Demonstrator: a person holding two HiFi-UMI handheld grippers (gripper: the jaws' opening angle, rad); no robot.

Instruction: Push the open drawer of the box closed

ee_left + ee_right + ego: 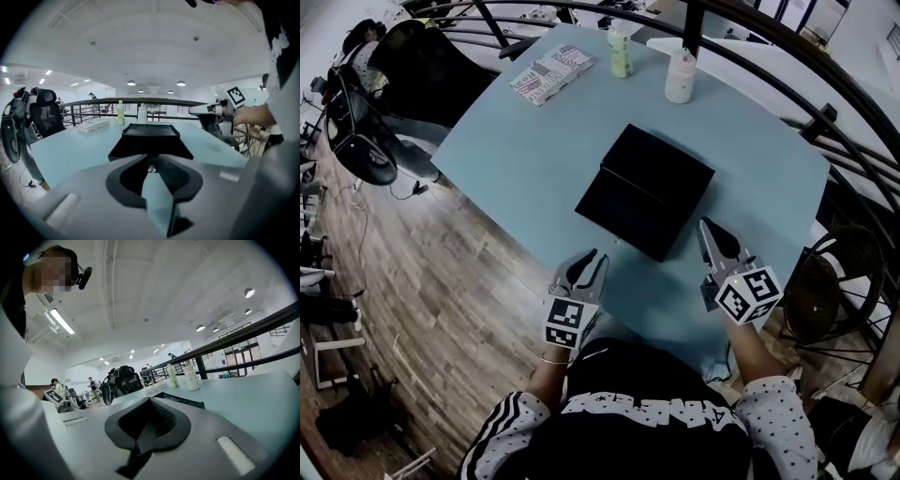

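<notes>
A flat black box (645, 190) lies in the middle of the pale blue table (516, 159). In the left gripper view the box (151, 146) is straight ahead, and its far part looks like a shallow drawer tray (151, 129) with a raised rim standing out. My left gripper (592, 259) hovers just short of the box's near left corner, jaws a little way apart and empty; it points at the box (150, 162). My right gripper (706, 225) is by the near right side, shut and empty. From the right gripper (150, 399) only a black corner of the box (183, 401) shows.
A green bottle (621, 52), a white bottle (680, 75) and a printed packet (549, 73) stand at the table's far edge. A black railing (825, 117) curves behind. An office chair (422, 70) is at the far left, a round stool (830, 286) at the right.
</notes>
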